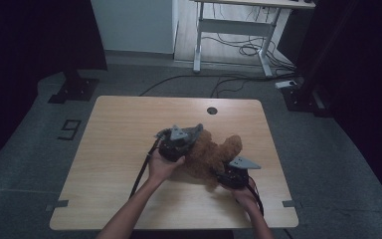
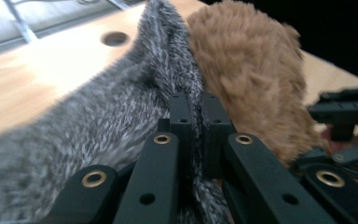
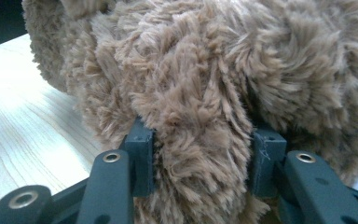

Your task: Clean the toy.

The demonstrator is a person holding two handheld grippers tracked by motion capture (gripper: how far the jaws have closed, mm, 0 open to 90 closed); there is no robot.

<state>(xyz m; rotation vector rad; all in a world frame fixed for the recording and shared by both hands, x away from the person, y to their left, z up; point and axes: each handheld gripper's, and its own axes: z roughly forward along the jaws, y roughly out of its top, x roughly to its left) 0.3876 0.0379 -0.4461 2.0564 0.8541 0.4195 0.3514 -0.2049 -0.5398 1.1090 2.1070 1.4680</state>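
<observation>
Beside the table's [image 1: 129, 124] cable hole [image 1: 212, 110], the left gripper [image 2: 195, 116] pinches grey fabric [image 2: 98, 126] against the brown plush toy [image 3: 205, 84], the right gripper [image 3: 200, 154] clamps its limb, and dressing looks barely begun.

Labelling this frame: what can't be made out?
- Brown plush toy: its shape; high view too dim and small, right gripper view too close.
- Grey fabric: blurred, cut by the left gripper view's edges.
- Right claw tips: buried in fur.
</observation>
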